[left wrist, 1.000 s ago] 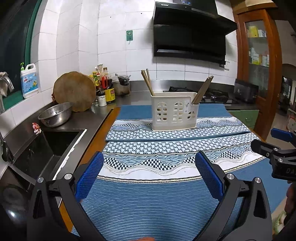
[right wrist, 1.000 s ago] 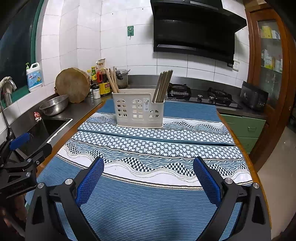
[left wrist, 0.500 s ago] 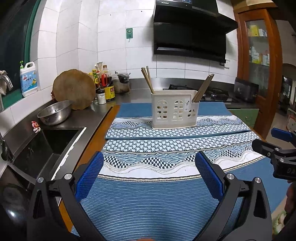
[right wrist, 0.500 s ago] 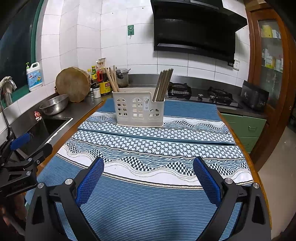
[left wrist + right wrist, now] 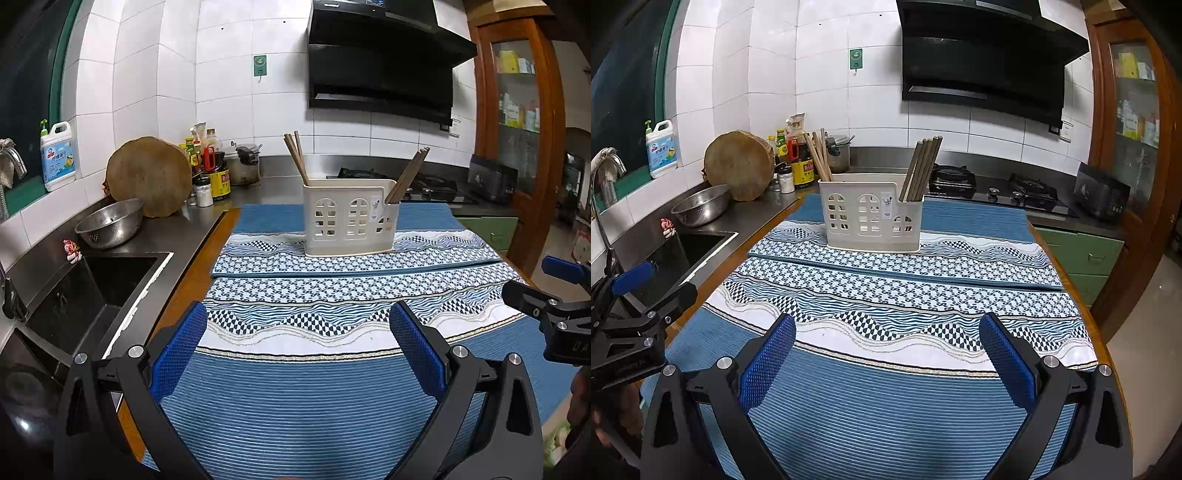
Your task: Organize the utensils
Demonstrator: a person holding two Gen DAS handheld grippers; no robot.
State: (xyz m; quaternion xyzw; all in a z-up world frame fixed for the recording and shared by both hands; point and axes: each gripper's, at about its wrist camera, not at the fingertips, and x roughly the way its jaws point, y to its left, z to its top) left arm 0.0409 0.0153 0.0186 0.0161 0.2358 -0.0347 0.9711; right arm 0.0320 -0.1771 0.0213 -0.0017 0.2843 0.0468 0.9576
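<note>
Both the left gripper [image 5: 297, 343] and the right gripper [image 5: 886, 349] hang spread and empty at the frame bottom. The white utensil caddy [image 5: 872, 213] sits mid-frame on the patterned mat [image 5: 905, 280], chopsticks [image 5: 921, 169] standing in both end compartments. This looks like the start or finish; any next move calls for reaching forward to the caddy.

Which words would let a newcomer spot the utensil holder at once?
Start at the table covered by the blue patterned cloth, in front of the stove. Toward its far end stands the utensil holder, a cream plastic box with small arched window cut-outs. It is the only thing standing on the cloth, with chopsticks leaning out of its right end and more at its left.
</note>
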